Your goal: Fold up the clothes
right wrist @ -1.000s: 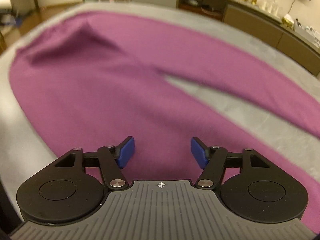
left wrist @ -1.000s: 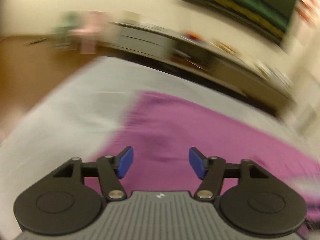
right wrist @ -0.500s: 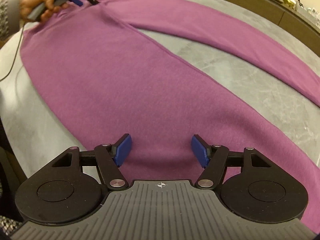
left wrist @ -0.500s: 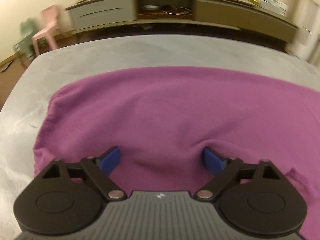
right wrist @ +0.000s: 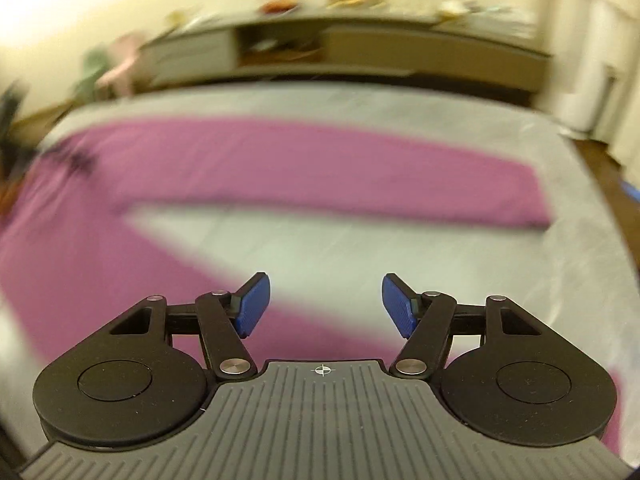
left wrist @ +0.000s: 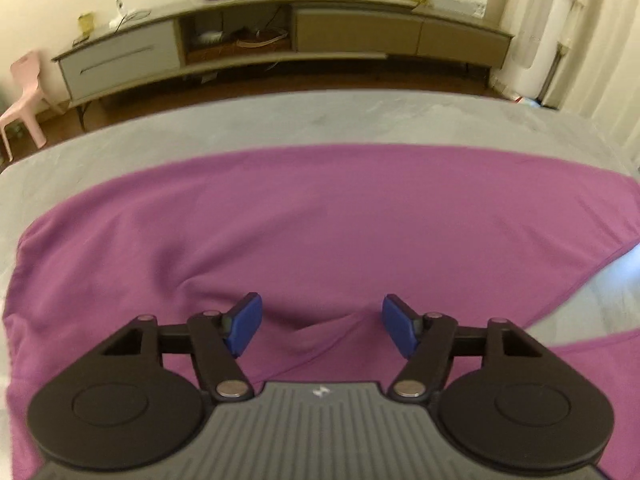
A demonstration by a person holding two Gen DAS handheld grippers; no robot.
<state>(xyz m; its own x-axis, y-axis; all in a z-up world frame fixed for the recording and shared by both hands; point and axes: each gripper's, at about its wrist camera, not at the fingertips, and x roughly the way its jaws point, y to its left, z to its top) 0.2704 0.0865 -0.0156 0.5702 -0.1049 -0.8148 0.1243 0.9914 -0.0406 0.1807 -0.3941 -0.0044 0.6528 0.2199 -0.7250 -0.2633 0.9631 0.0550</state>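
A purple garment (left wrist: 320, 220) with two long legs lies spread on the grey table (left wrist: 280, 120). My left gripper (left wrist: 320, 308) hovers low over its wide end, pointing steeply down. Its jaws are closing, and a raised wrinkle of the purple cloth stands between the blue pads (left wrist: 244, 322), which do not press on it. The right wrist view is blurred by motion. There my right gripper (right wrist: 324, 292) stands open above the bare table (right wrist: 360, 248) in the gap between the two legs of the garment (right wrist: 300, 160), with nothing between its fingers.
A long low sideboard (left wrist: 280, 40) with small items on top runs along the far wall. A pink chair (left wrist: 24, 88) stands on the floor at the left and white curtains (left wrist: 560, 20) hang at the right. A dark blurred shape (right wrist: 76, 158) lies on the garment's left end.
My left gripper slid along the cloth; its jaws widened, then narrowed around a wrinkle. My right gripper rose and swung away from the cloth, so both legs now show.
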